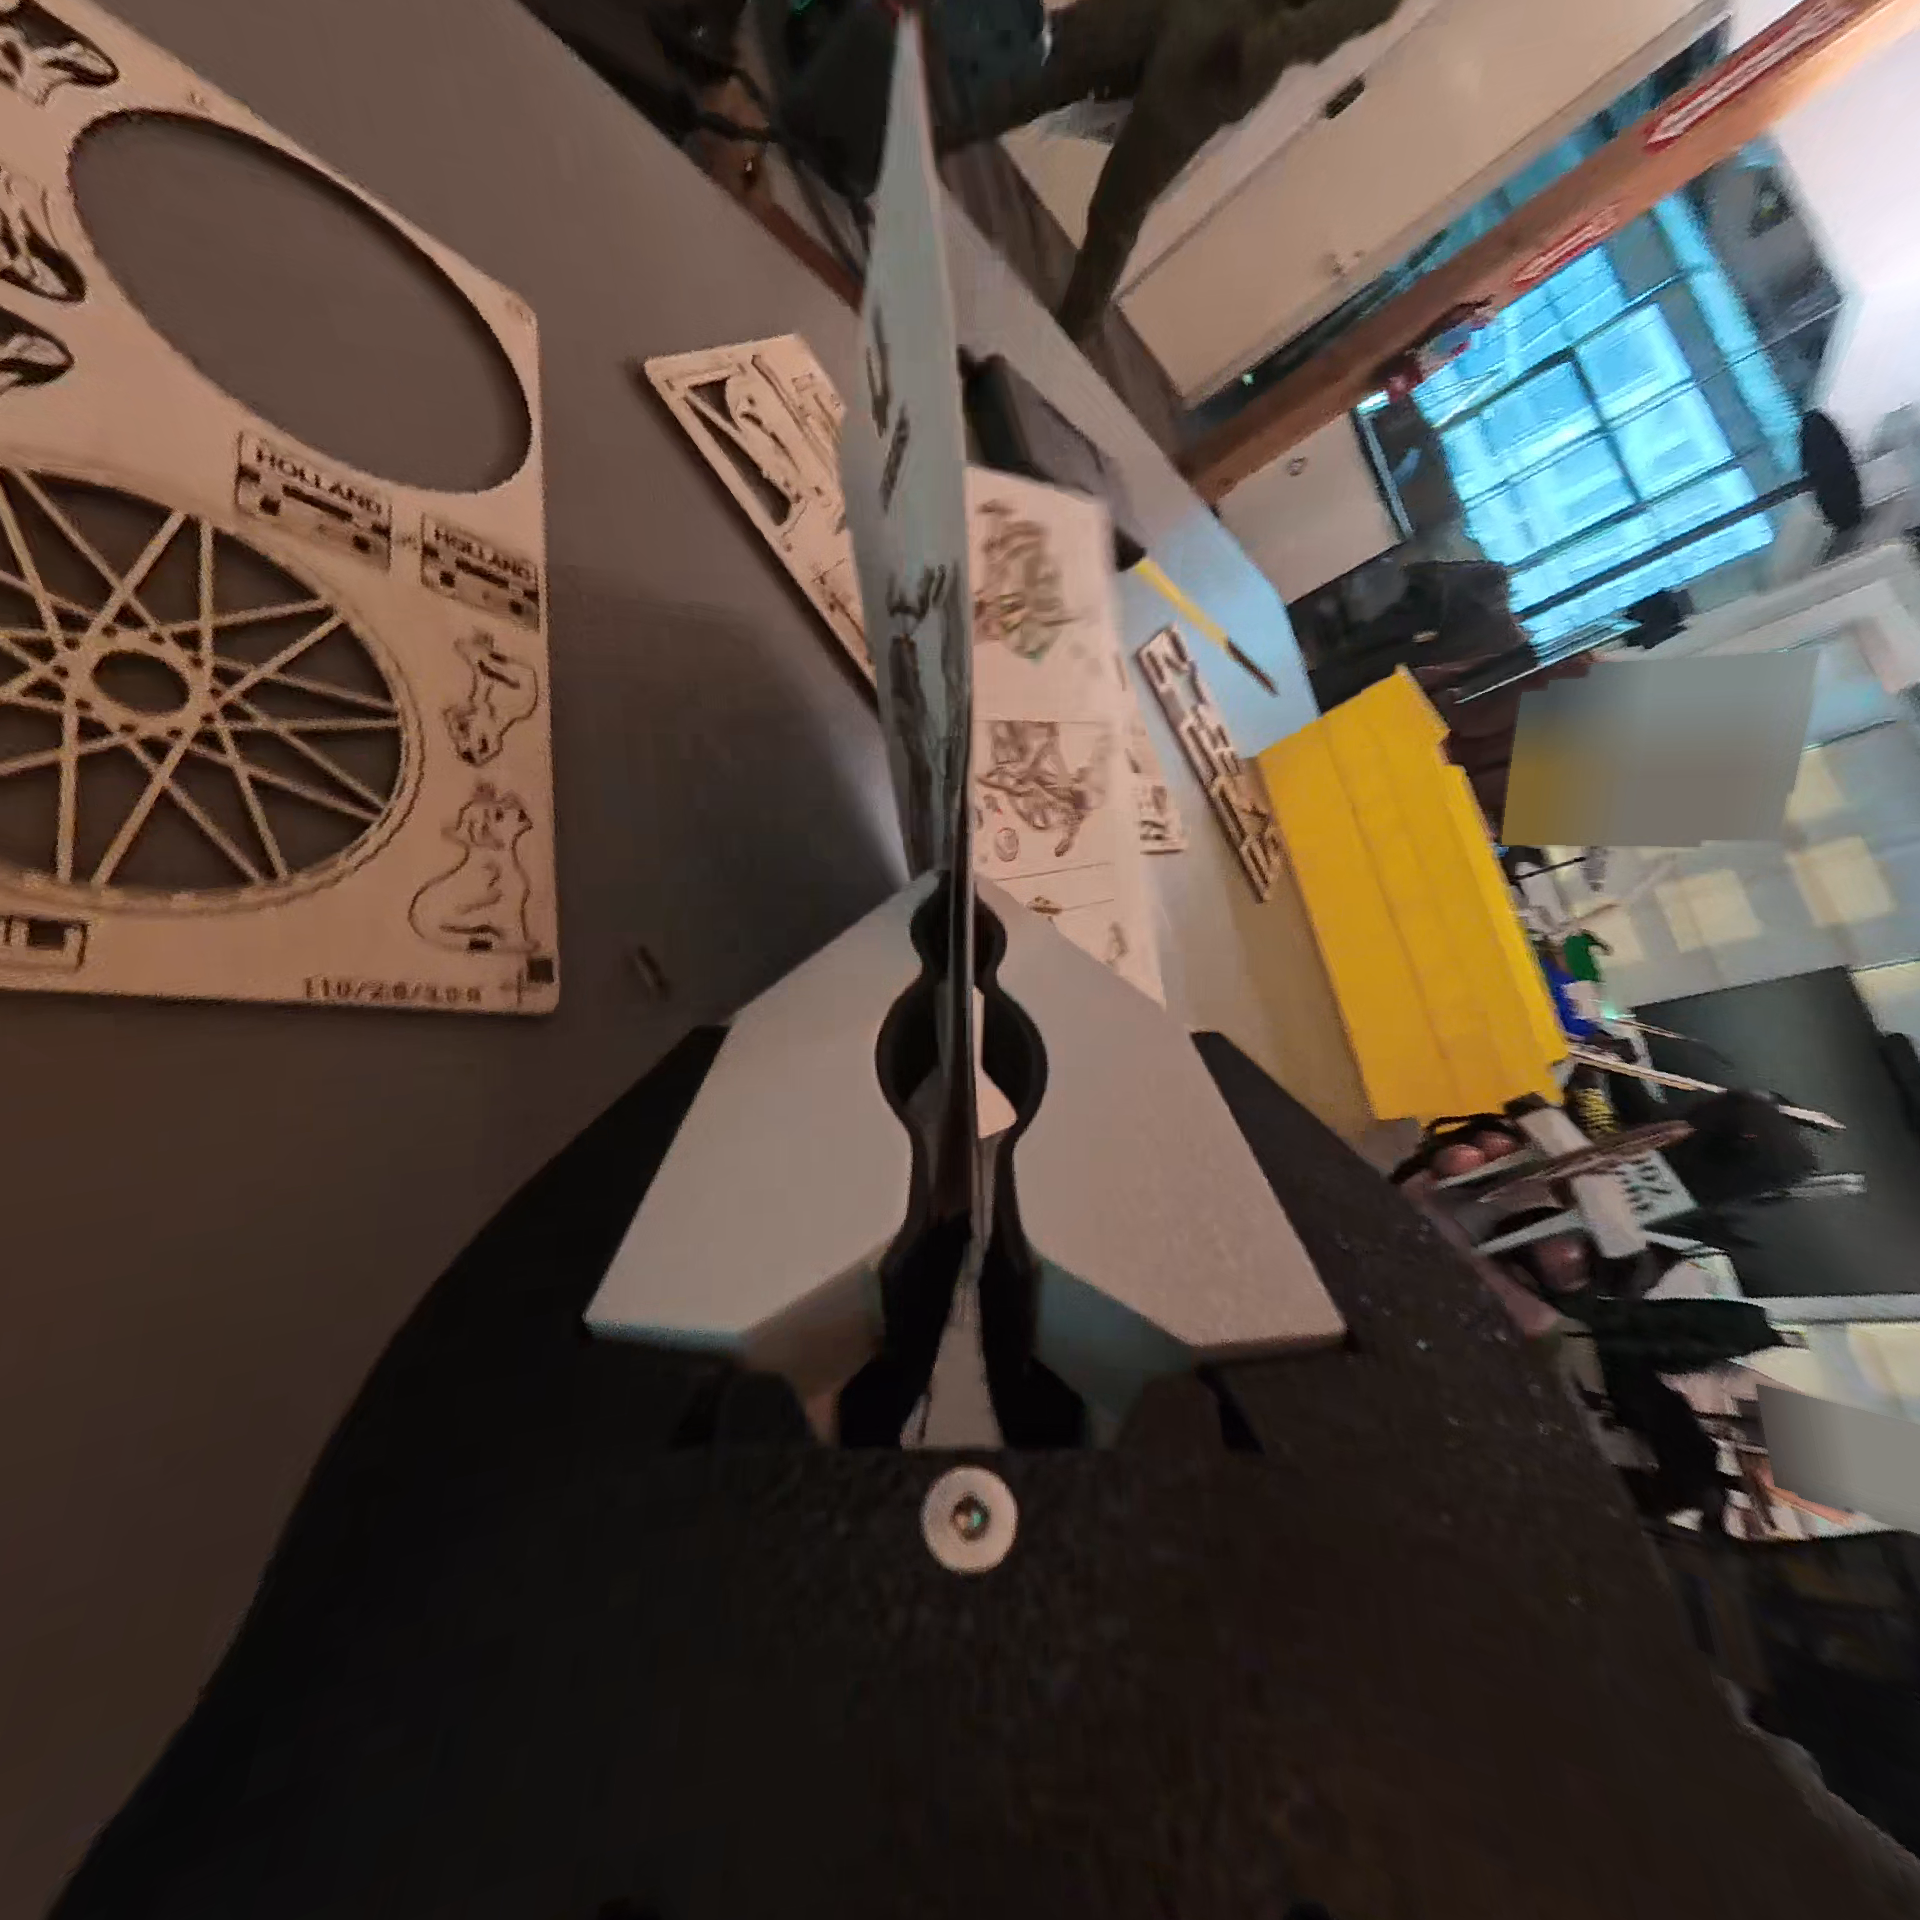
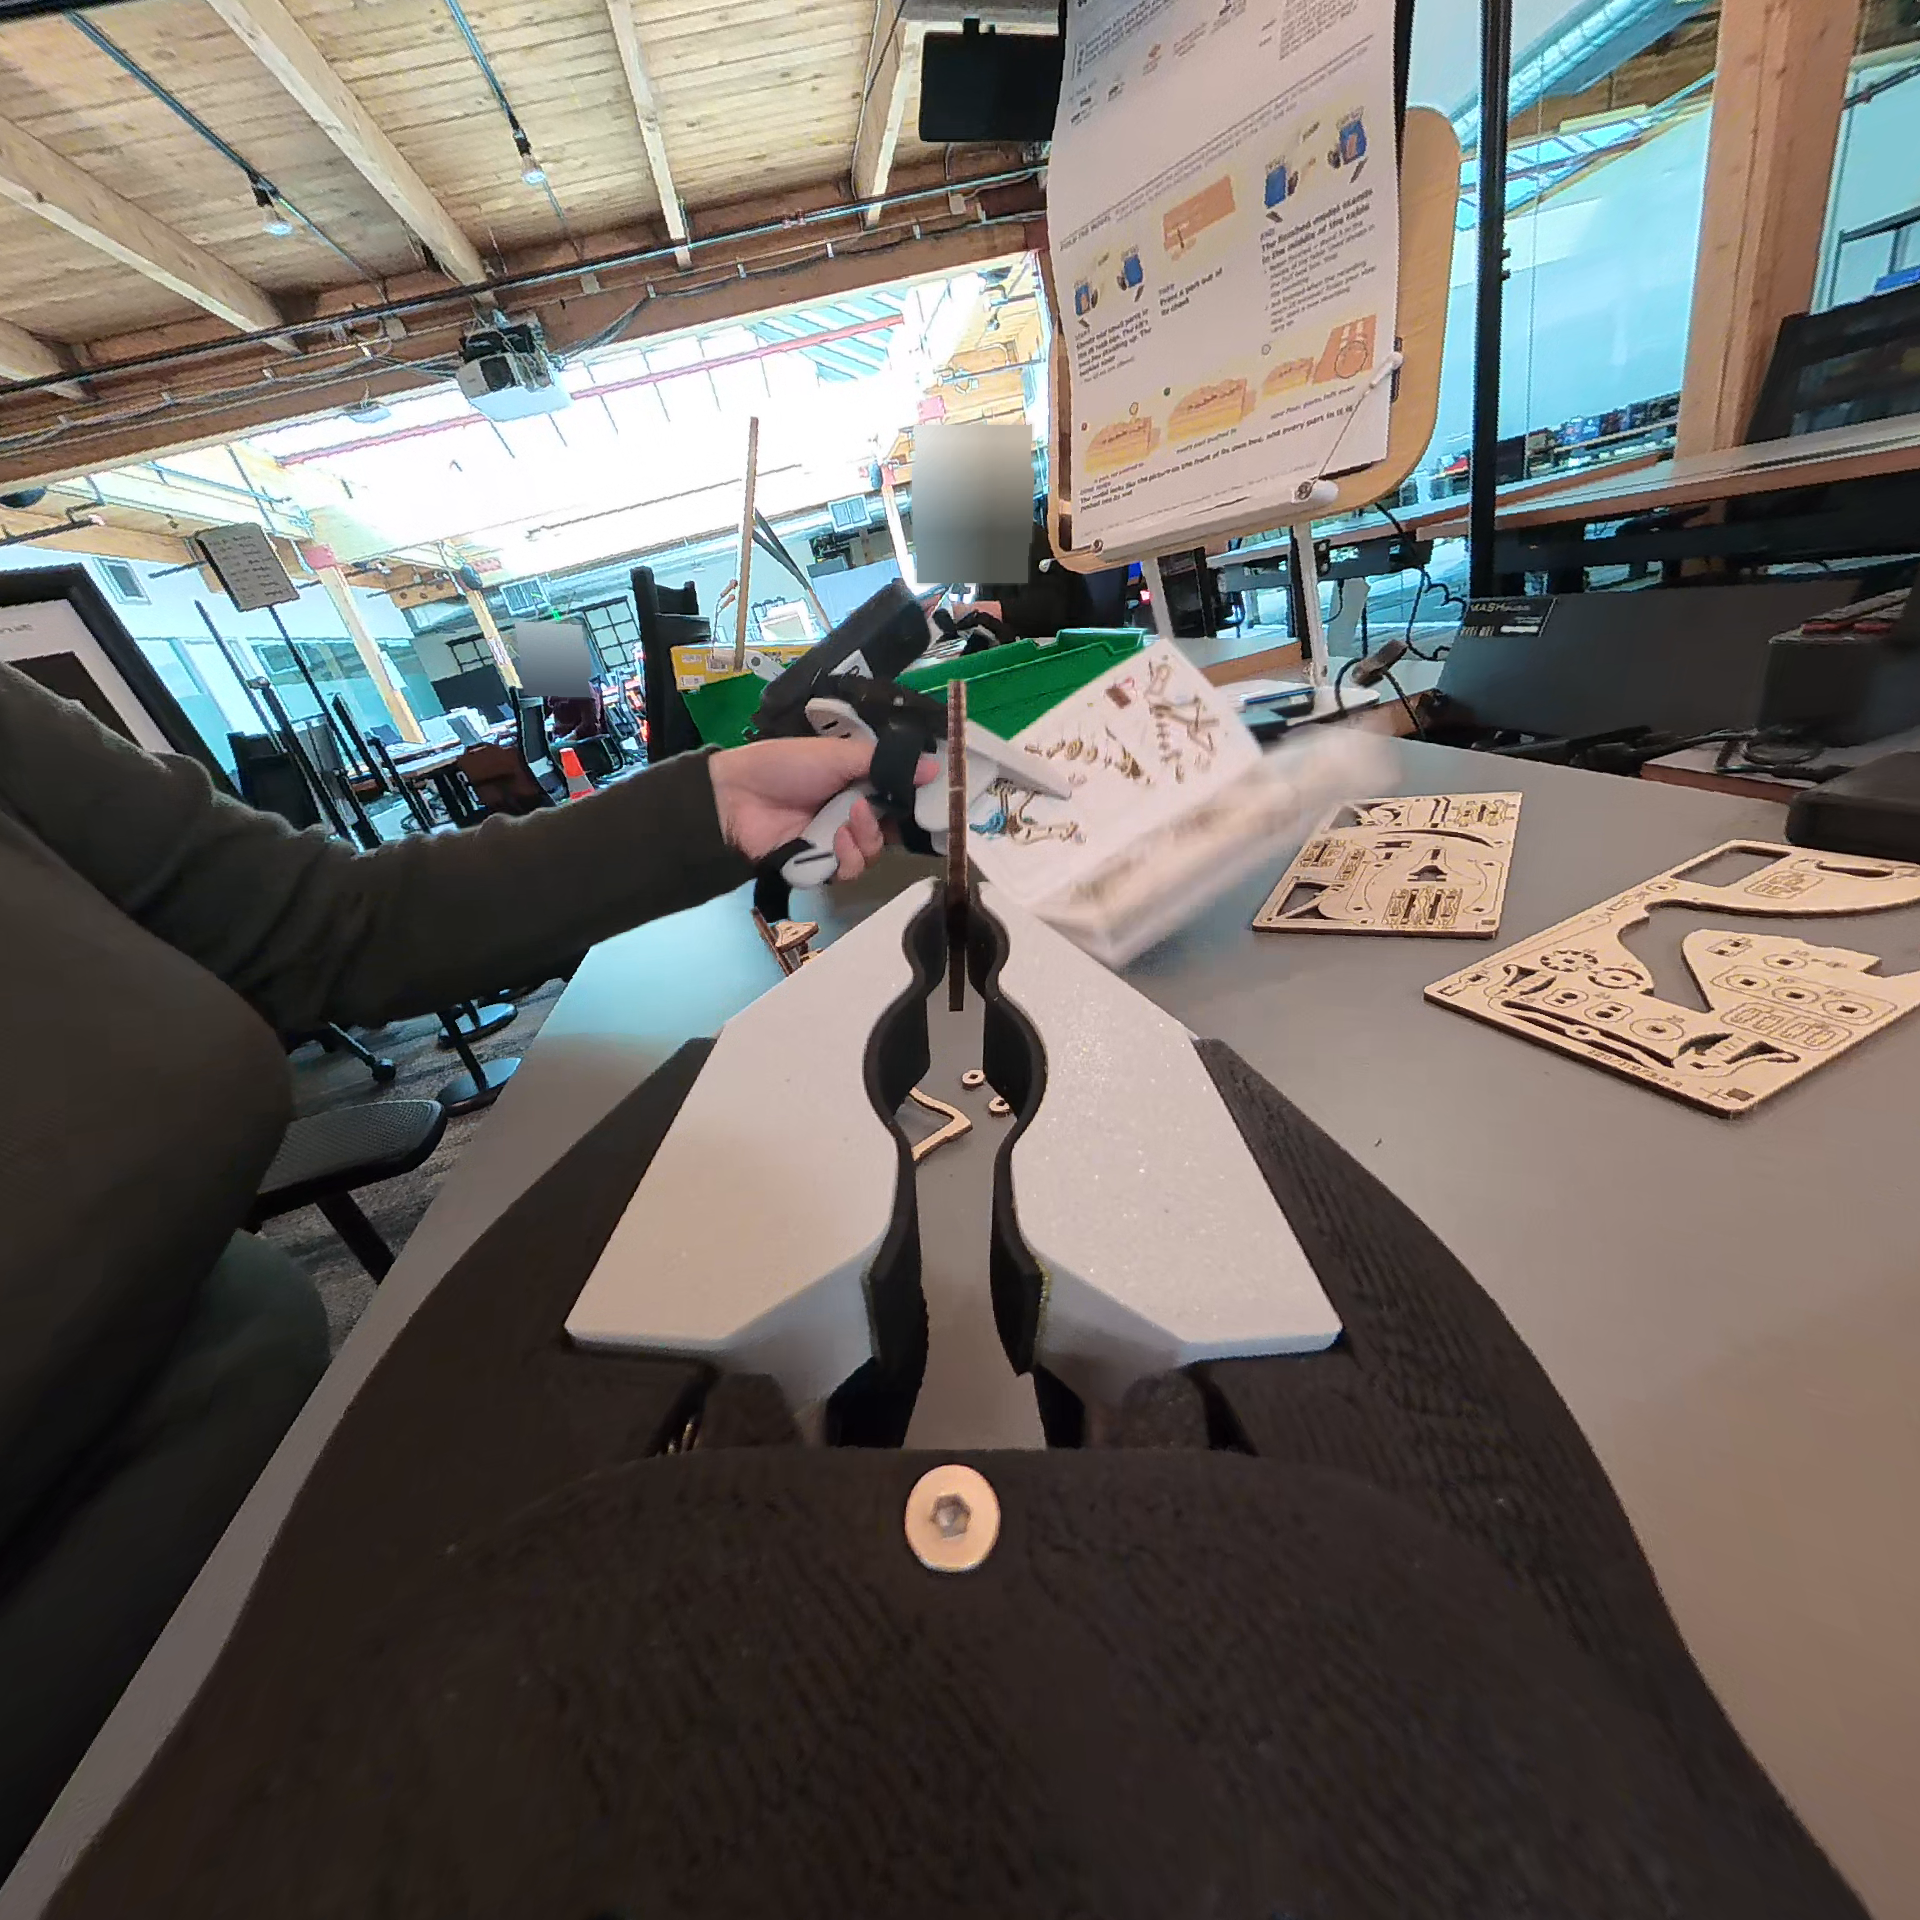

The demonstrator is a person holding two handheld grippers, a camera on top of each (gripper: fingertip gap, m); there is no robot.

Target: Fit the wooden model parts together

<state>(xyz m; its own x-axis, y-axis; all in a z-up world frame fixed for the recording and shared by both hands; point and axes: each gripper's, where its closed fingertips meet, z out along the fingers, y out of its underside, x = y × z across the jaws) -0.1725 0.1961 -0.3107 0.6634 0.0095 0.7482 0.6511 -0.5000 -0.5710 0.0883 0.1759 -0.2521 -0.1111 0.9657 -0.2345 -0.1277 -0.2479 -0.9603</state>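
We are holding two things at once. Our left gripper (image 1: pixel 951 935) is pinching the printed instruction booklet (image 1: pixel 914 582) edge-on between its closed fingers, the pages blurring in the right wrist view (image 2: pixel 1122 810) as they are swinging above the grey table (image 2: pixel 1455 1299). Our right gripper (image 2: pixel 954 935) is clamping a thin wooden model part (image 2: pixel 956 790) at its very tips, the strip standing upright and seen on its narrow edge. We judge that the booklet is being consulted or moved aside before any fitting, so we are advising a slow sweep, since paper held by one margin is flopping freely. The remaining parts are lying in flat laser-cut sheets: a spoked-wheel sheet (image 1: pixel 260 644) in the left wrist view, and two more (image 2: pixel 1392 862) (image 2: pixel 1683 987) to the right of the booklet. Small loose pieces (image 2: pixel 940 1127) are resting beneath the right fingers. Bare table is lying in front of the sheets; the near table edge is running close on the left, beside the sleeve (image 2: pixel 312 862).
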